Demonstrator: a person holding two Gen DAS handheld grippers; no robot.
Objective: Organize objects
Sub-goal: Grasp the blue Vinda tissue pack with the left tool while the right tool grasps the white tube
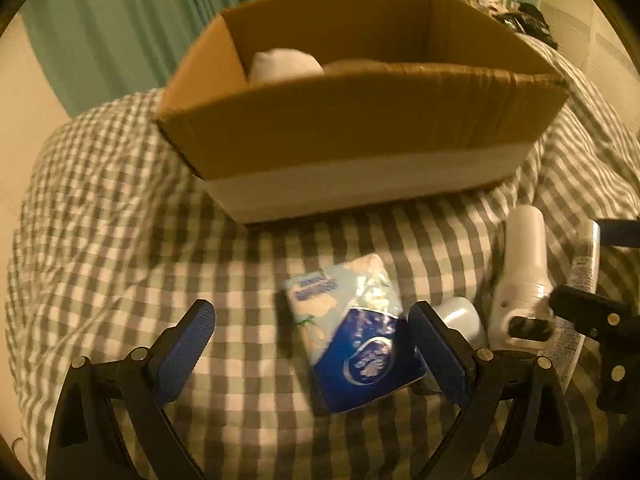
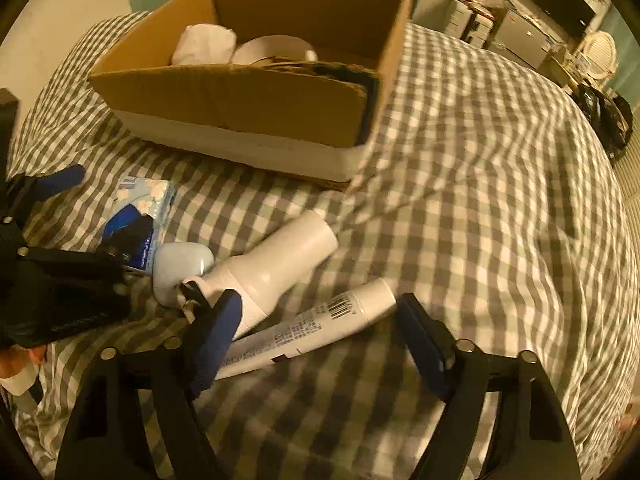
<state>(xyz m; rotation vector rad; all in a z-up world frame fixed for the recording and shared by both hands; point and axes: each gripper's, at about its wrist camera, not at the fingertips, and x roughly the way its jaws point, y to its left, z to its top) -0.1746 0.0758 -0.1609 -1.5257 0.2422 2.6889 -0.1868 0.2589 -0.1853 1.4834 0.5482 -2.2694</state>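
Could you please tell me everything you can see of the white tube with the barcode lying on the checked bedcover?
The white tube looks like smooth plastic, long and slim, printed with a black barcode near its rounded cap end and fine, unreadable text along its body. It lies flat on the checked bedcover, cap end pointing away toward the right. It sits between the open fingers of the right tongs, its near end passing behind the left finger, not gripped. The white bottle lies alongside; whether they touch is unclear.

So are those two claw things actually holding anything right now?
No. The left gripper is open around the tissue pack; the right gripper is open over the tube.
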